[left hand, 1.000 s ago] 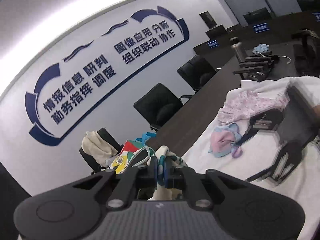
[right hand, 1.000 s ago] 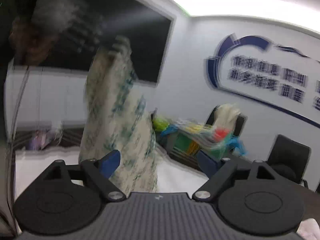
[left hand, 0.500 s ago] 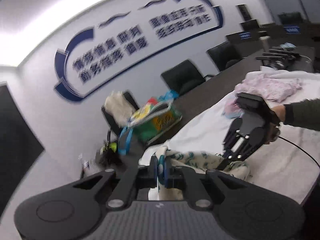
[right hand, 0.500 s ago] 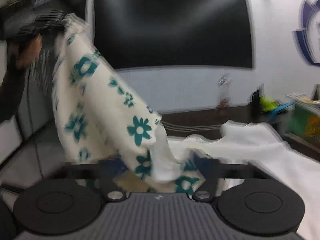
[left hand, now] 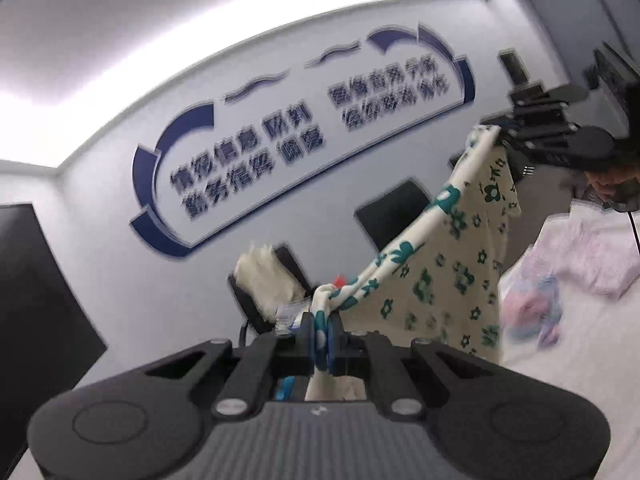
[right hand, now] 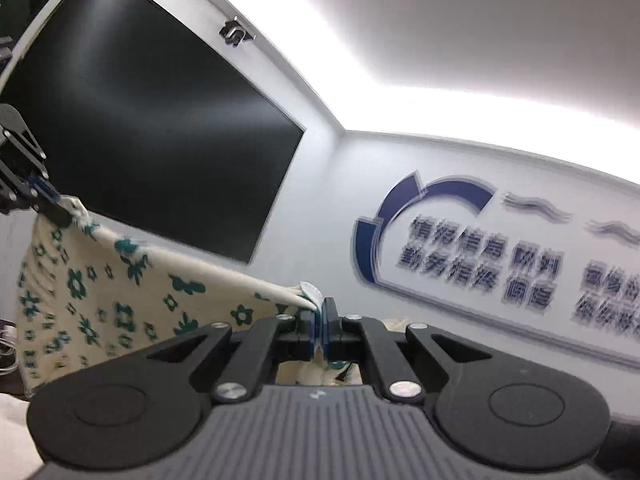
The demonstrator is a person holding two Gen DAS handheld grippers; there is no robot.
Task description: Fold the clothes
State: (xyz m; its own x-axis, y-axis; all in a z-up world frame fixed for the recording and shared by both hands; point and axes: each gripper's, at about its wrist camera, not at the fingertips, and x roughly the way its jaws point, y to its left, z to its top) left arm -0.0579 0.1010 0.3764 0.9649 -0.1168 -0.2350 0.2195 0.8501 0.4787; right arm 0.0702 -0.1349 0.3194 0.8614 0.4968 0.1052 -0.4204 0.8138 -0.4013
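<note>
Half a second ago the flowered cloth (right hand: 120,300) hung in a loose bunch in front of the right tongs, and now it is pulled out wide and lifted up in the air between both tongs. In the left camera view, a black screen (left hand: 36,300) sits at the far left on the wall, then comes a big blue sign (left hand: 304,140) with blurred writing. Below the sign stand black chairs (left hand: 396,212), and one nearer chair has a fluffy white thing (left hand: 264,276) lying on it. At the right, a white sheet (left hand: 568,344) covers the table, with a pink and blue cloth (left hand: 532,312) and a pale pink cloth (left hand: 588,256) resting on it. The left tongs (left hand: 320,338) are pressed together and pinch one corner of the flowered cloth. From there the cloth goes up and to the right to the right tongs (left hand: 516,130), held high. In the right camera view, the left tongs are seen at the far left, gripping the cloth's other corner. The right tongs are also pressed together, and they pinch the cloth's edge between their blue pads (right hand: 326,320). The cloth's top edge is stretched tight, and the rest hangs down.
</note>
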